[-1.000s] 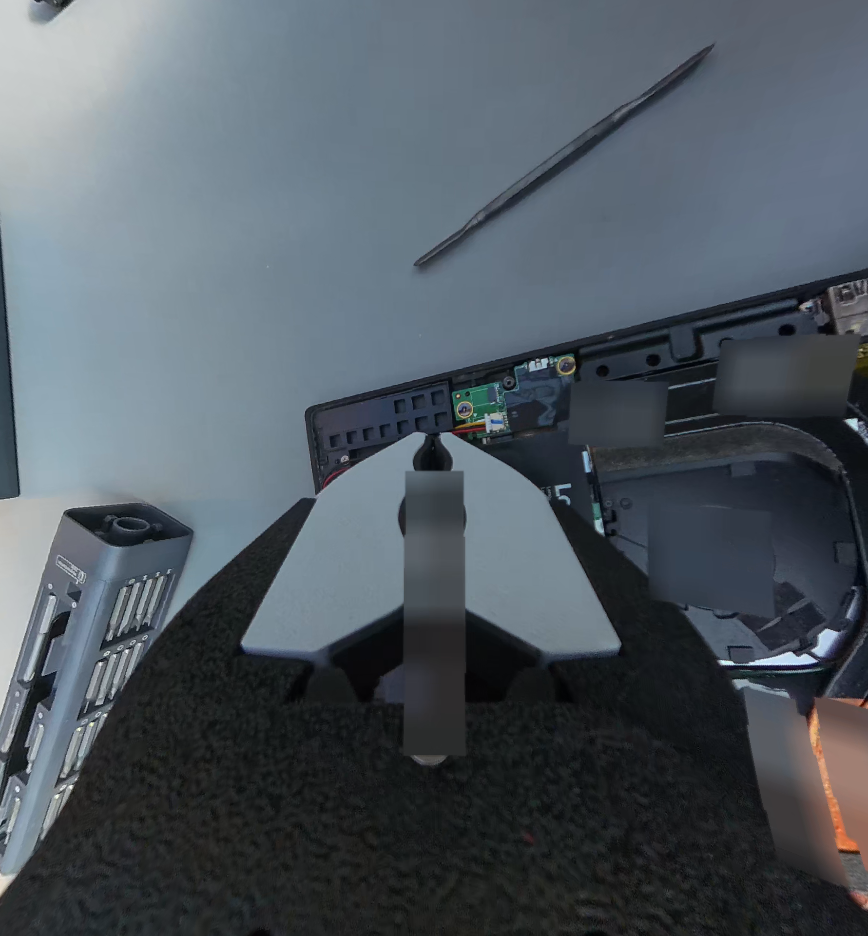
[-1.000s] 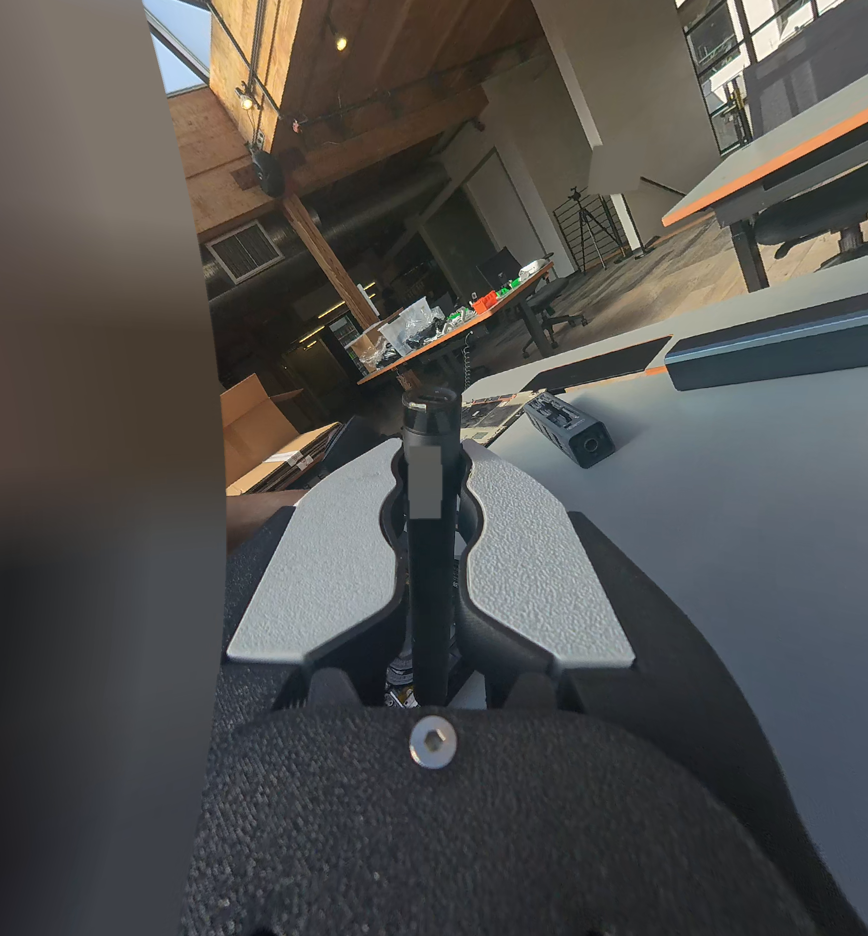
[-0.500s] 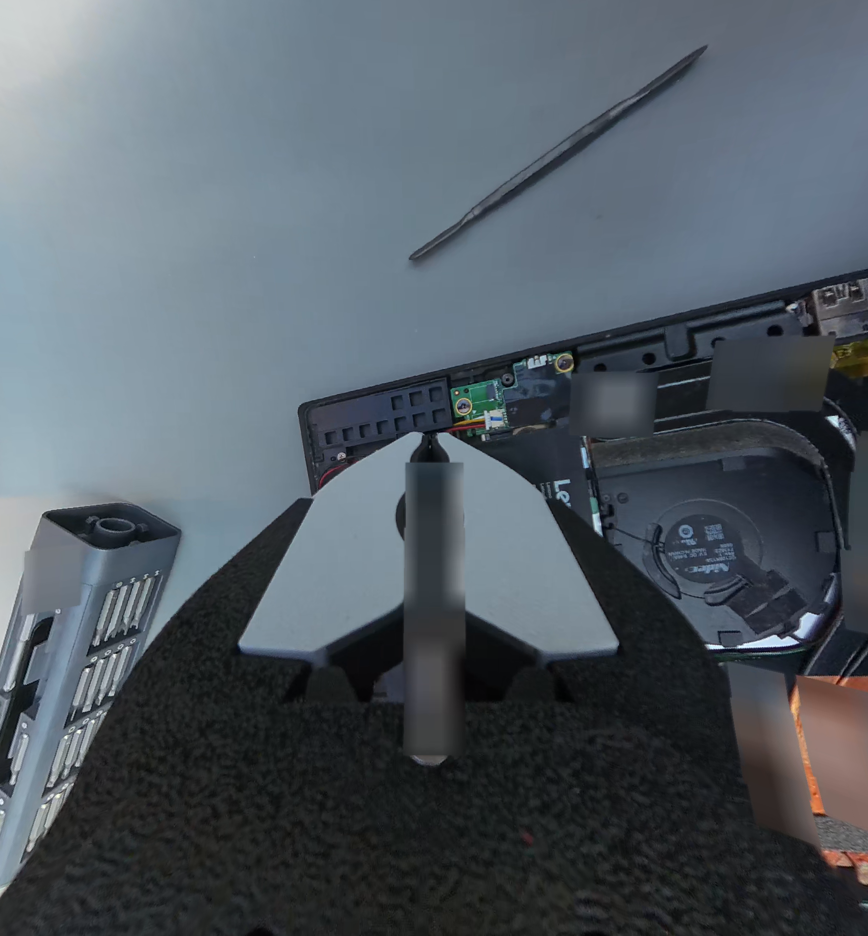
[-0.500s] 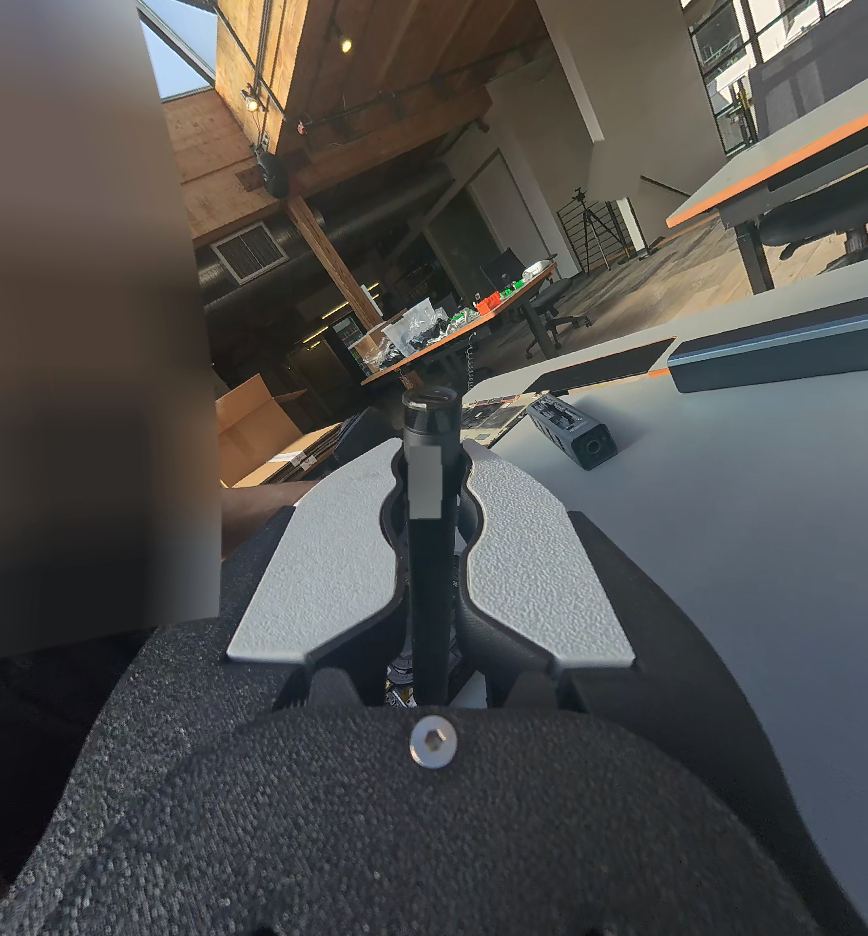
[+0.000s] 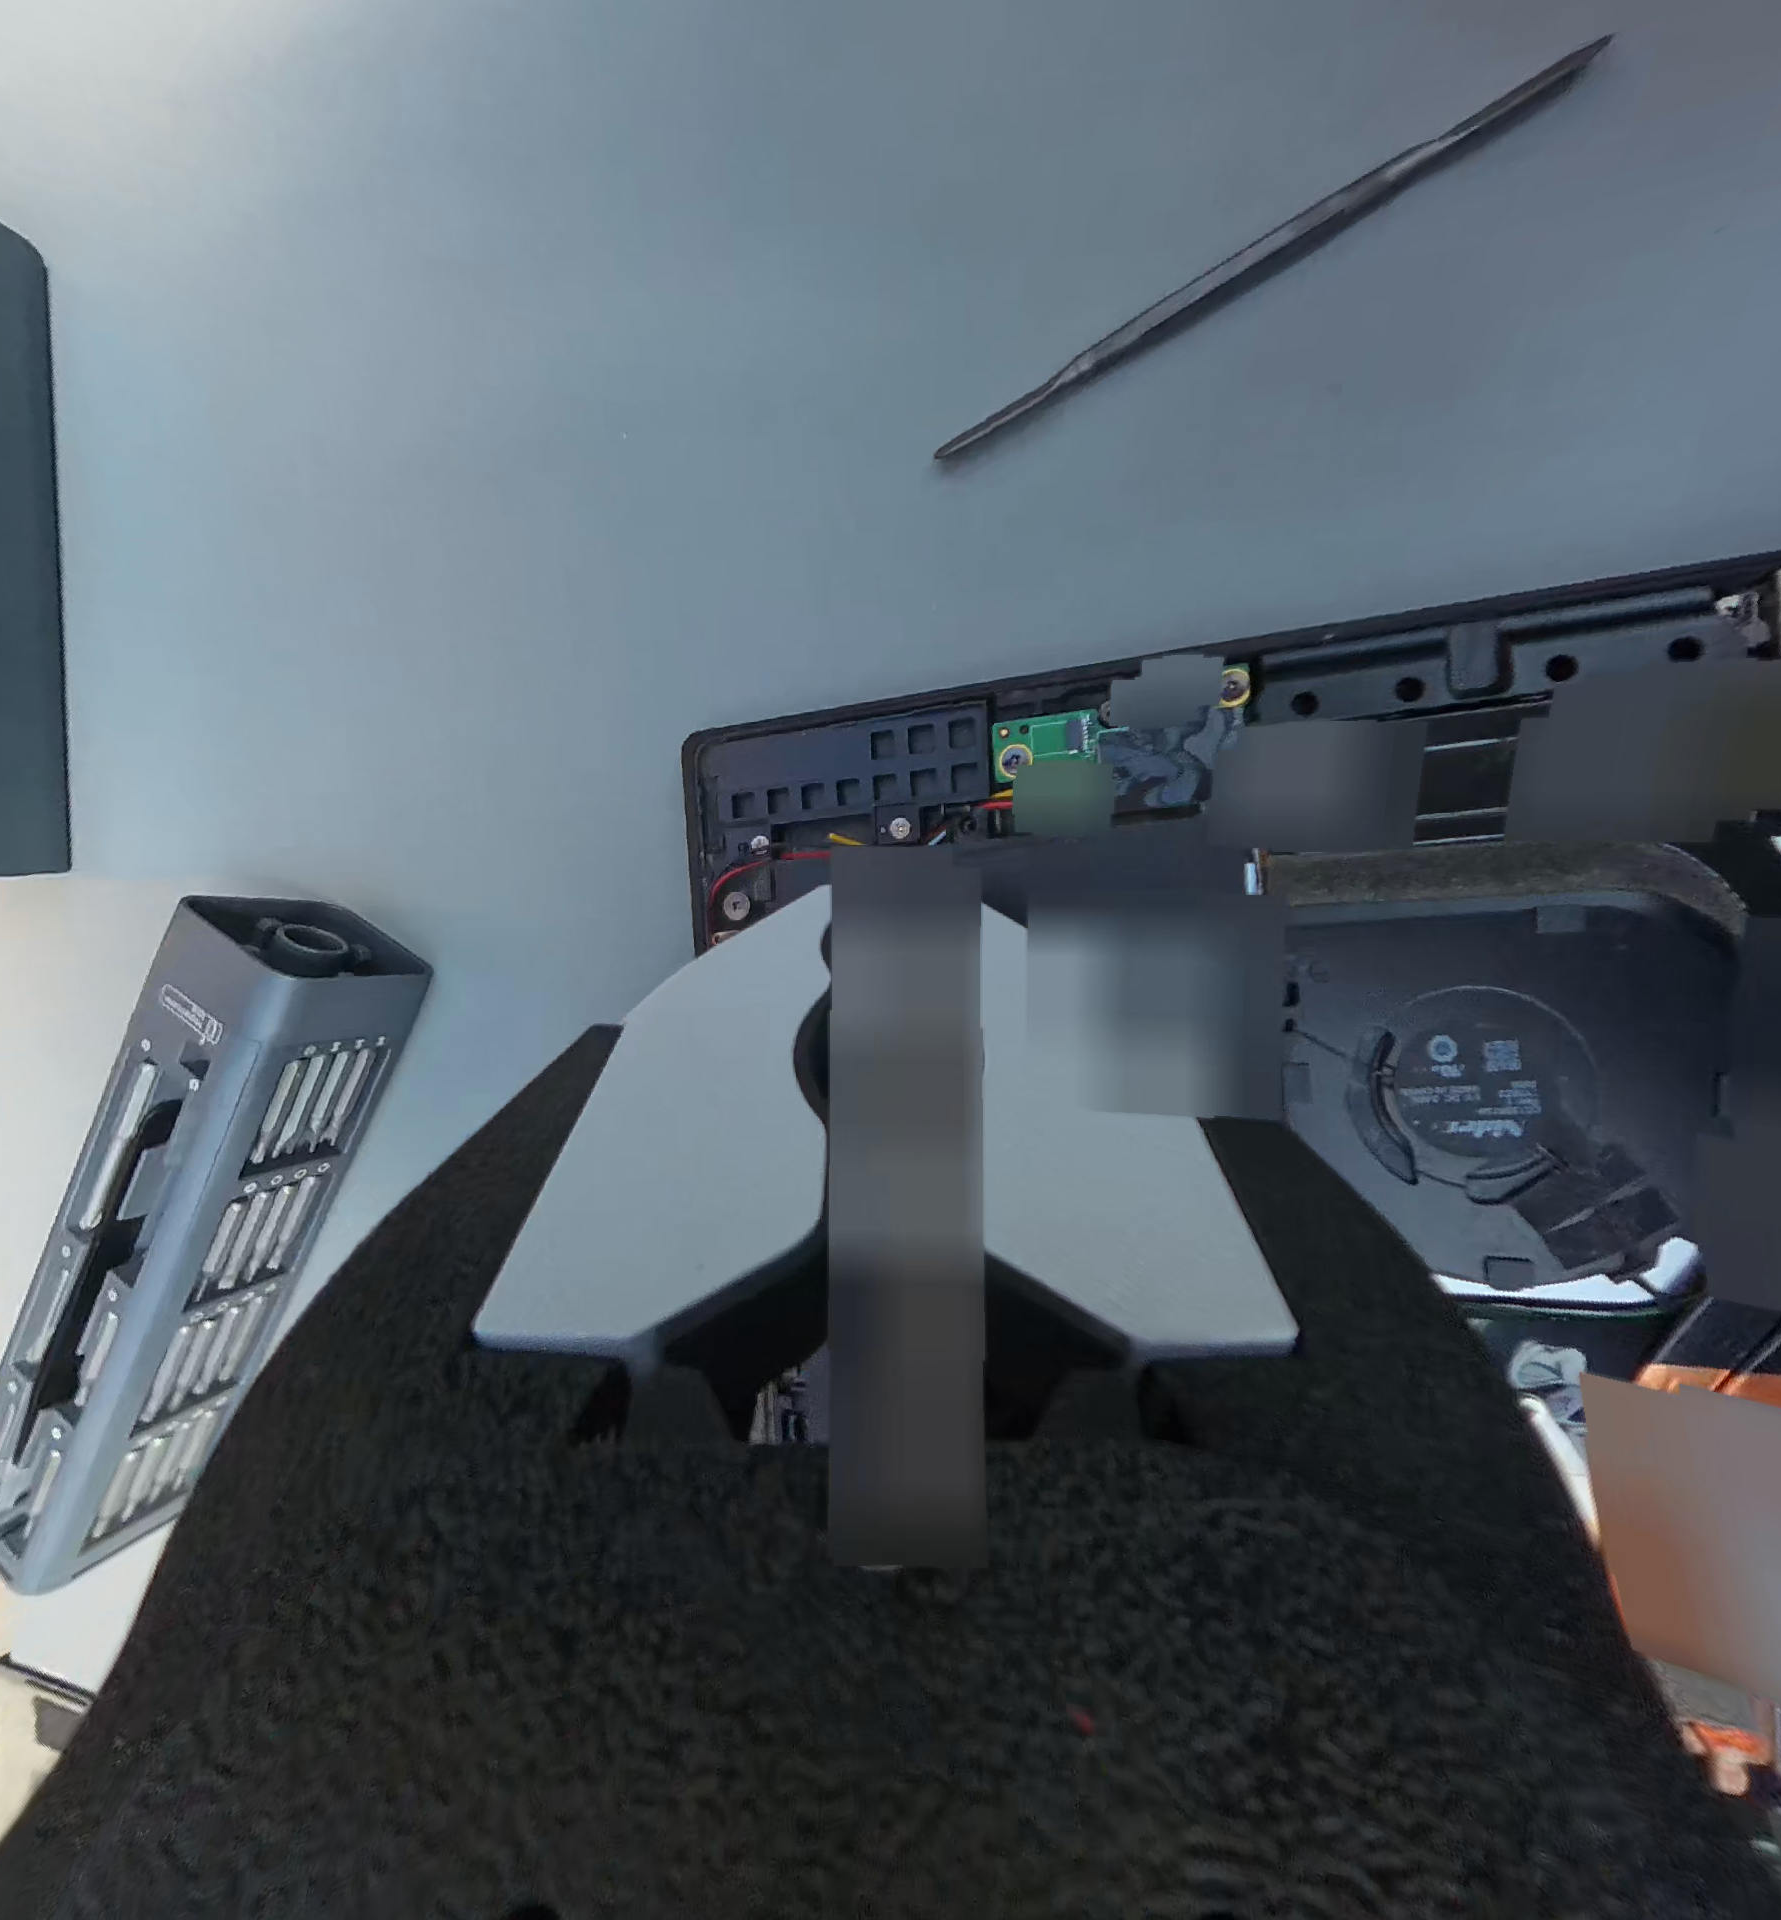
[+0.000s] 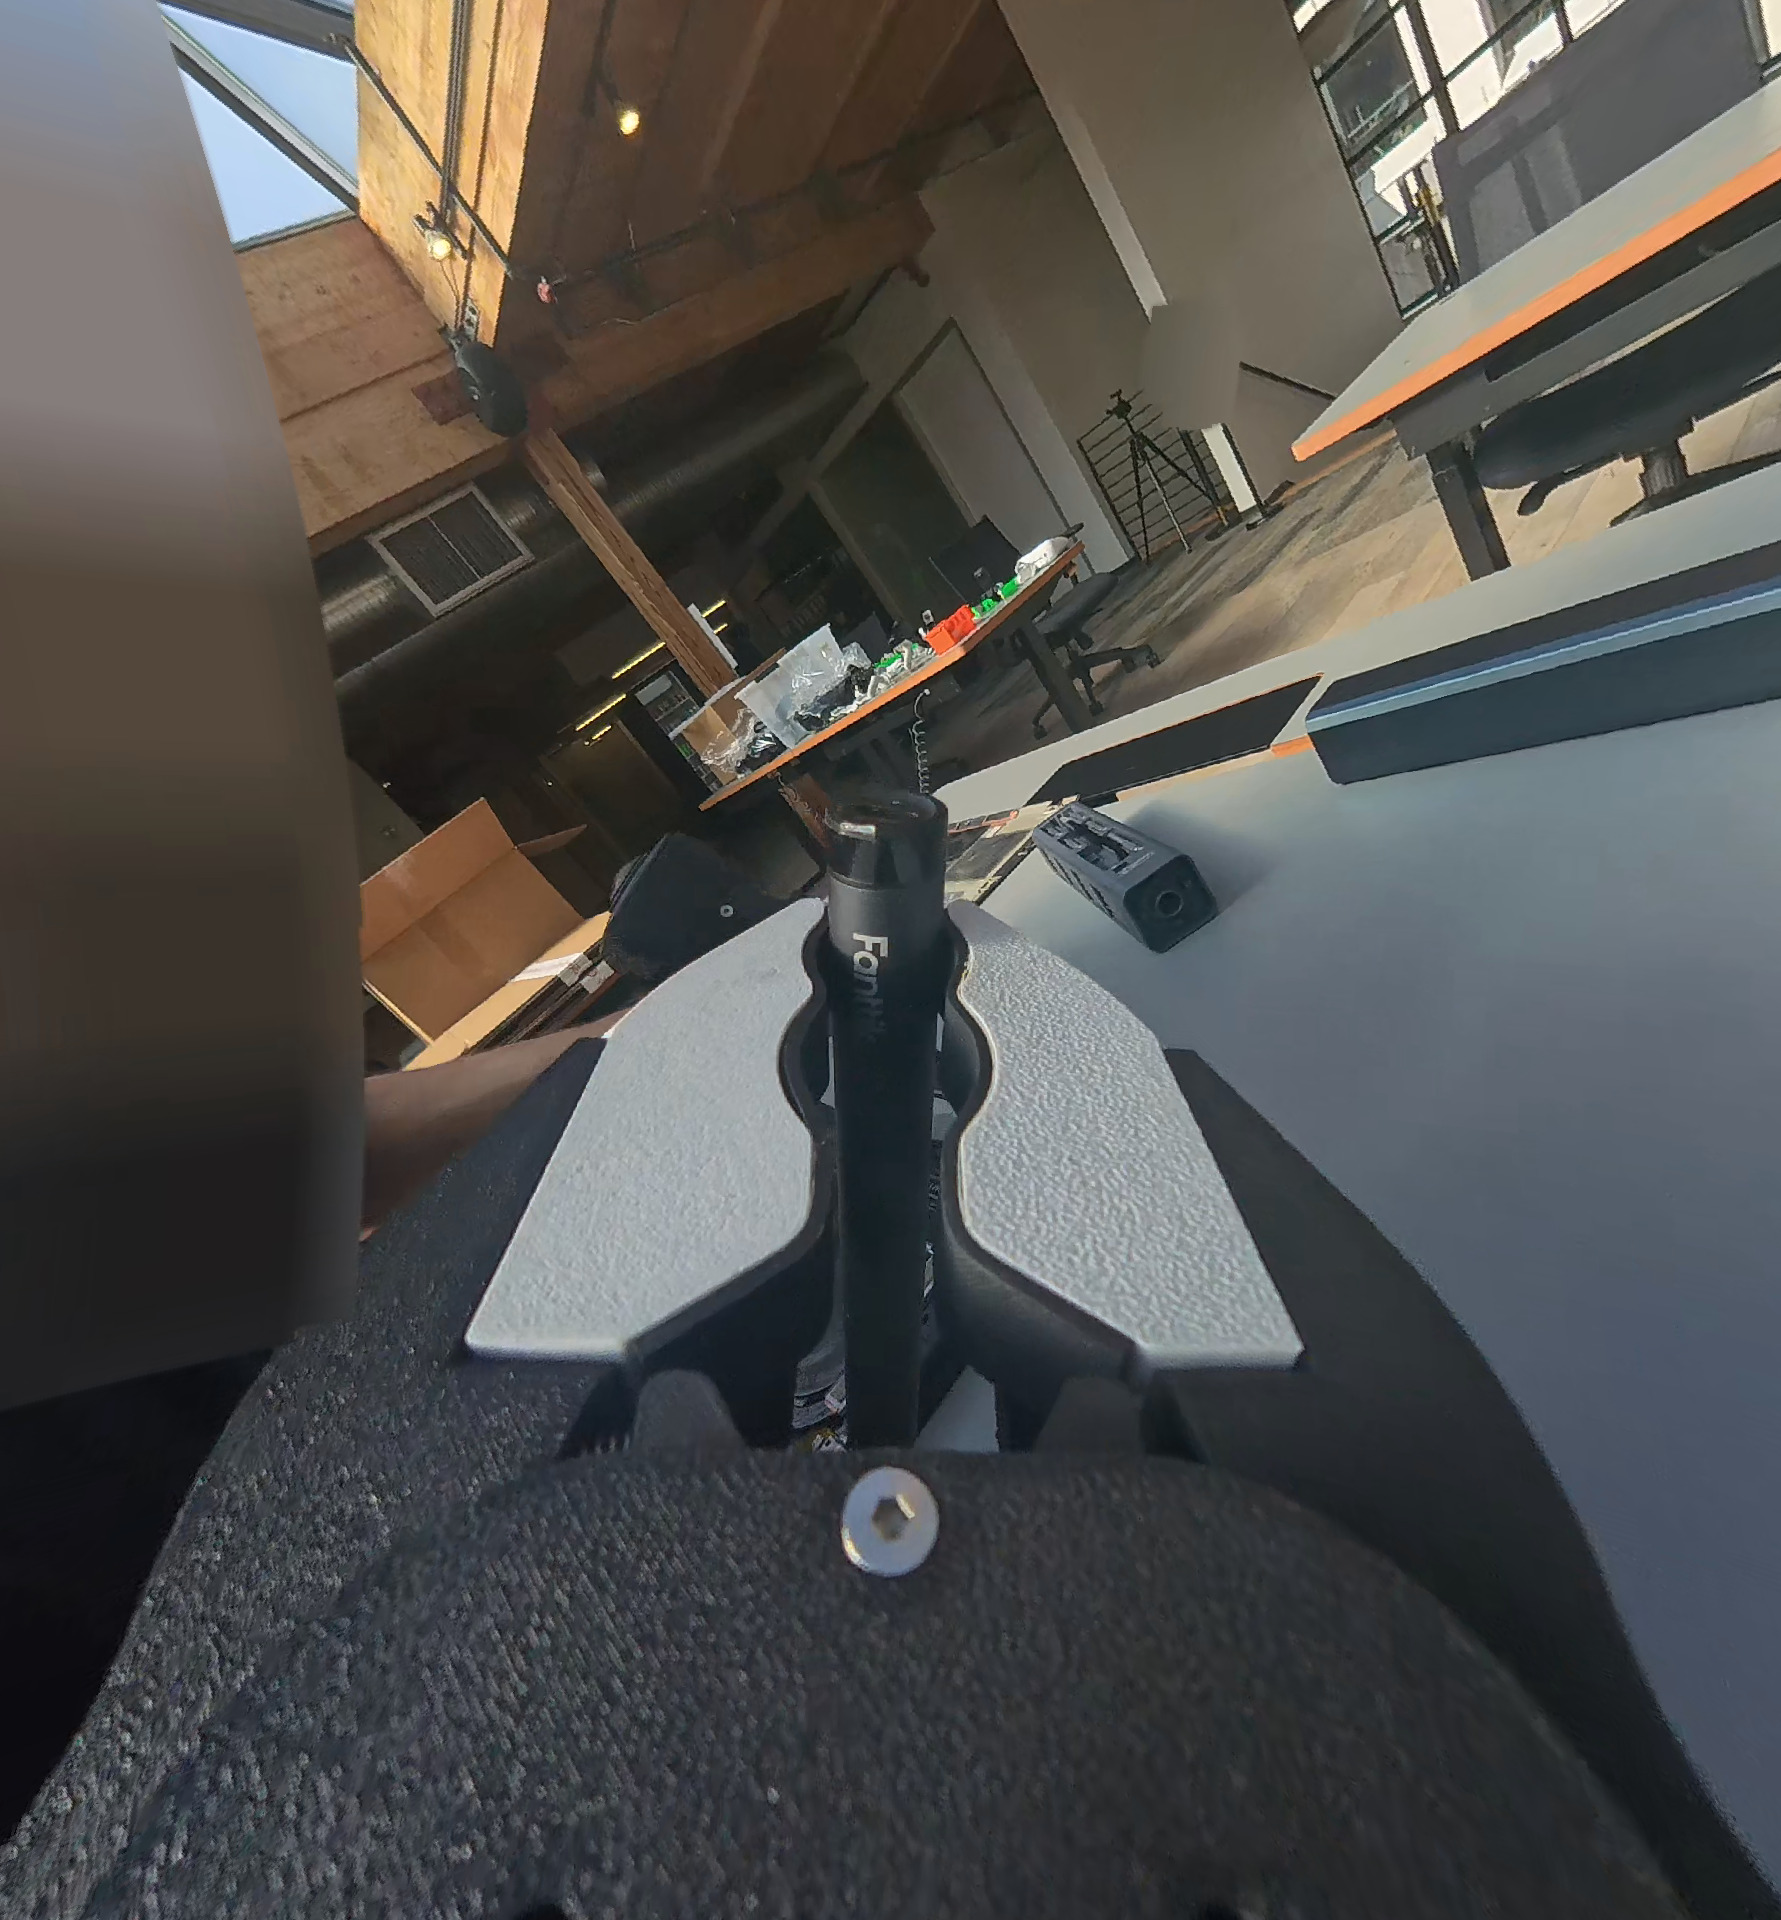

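Shift: left tool has drawn back slightly from the opened laptop; the corner wiring now shows.
Left tool: clenched on a slim object hidden by a blur patch.
Right tool: clamped on a black screwdriver, upright.
Handling: screwdriver looks stiff, light, smooth; grip mid-barrel.
Around: bit case at 9 o'clock, spudger at 1 o'clock on the desk.

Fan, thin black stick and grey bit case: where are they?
Fan (image 5: 1466,1081): left wrist view, on its round hub.
Stick (image 5: 1270,247): left wrist view, on mid-shaft.
Bit case (image 5: 179,1226): left wrist view, on its slotted face.
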A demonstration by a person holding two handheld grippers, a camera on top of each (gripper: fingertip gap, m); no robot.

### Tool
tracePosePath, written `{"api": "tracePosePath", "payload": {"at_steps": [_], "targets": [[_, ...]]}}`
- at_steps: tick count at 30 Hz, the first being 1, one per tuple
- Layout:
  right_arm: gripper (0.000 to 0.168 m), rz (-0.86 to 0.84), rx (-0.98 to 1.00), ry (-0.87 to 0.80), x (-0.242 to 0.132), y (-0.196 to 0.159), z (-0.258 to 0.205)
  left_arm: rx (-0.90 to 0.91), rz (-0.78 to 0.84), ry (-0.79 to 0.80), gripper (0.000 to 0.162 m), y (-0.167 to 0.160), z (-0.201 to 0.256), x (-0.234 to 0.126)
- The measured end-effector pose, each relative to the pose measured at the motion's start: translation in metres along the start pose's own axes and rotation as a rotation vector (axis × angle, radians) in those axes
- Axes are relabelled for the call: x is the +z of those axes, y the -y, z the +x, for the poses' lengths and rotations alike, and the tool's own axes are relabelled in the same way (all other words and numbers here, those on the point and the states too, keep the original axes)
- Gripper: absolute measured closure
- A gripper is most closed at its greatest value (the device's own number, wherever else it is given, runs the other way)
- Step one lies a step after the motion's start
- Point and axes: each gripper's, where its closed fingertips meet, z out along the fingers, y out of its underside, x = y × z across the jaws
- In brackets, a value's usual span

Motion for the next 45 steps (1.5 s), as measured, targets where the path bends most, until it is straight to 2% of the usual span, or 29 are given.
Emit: {"api": "tracePosePath", "payload": {"at_steps": [3, 7, 8, 10, 12, 15, 17, 21, 28, 33, 45], "targets": [[0.152, -0.048, 0.027, -0.024, 0.013, -0.01, 0.006, -0.183, 0.1, -0.038, 0.139, 0.007, 0.011, -0.014], [0.152, -0.098, 0.059, -0.025, 0.04, -0.015, 0.005, -0.492, 0.311, -0.146, 0.1, 0.027, 0.03, -0.036], [0.152, -0.101, 0.054, -0.018, 0.049, -0.014, 0.003, -0.546, 0.364, -0.167, 0.097, 0.034, 0.033, -0.042], [0.152, -0.094, 0.004, -0.018, 0.065, -0.007, 0.003, -0.606, 0.437, -0.178, 0.097, 0.041, 0.037, -0.052], [0.152, -0.076, -0.031, -0.037, 0.08, 0.006, 0.009, -0.619, 0.438, -0.137, 0.099, 0.038, 0.037, -0.058], [0.152, -0.073, -0.049, -0.034, 0.105, 0.017, 0.019, -0.61, 0.39, -0.078, 0.121, 0.026, 0.039, -0.061], [0.152, -0.087, -0.059, -0.058, 0.122, 0.016, 0.033, -0.617, 0.392, -0.089, 0.127, 0.025, 0.047, -0.061], [0.152, -0.102, 0.032, -0.054, 0.144, 0.005, 0.055, -0.657, 0.398, -0.082, 0.129, 0.013, 0.059, -0.064], [0.152, -0.139, 0.049, -0.047, 0.156, -0.011, 0.065, -0.814, 0.447, -0.089, 0.134, -0.022, 0.06, -0.08], [0.152, -0.165, 0.032, -0.041, 0.16, -0.014, 0.064, -0.849, 0.448, -0.048, 0.135, -0.042, 0.054, -0.089], [0.152, -0.196, -0.001, -0.036, 0.159, -0.016, 0.056, -0.874, 0.464, -0.019, 0.133, -0.055, 0.046, -0.096]]}}
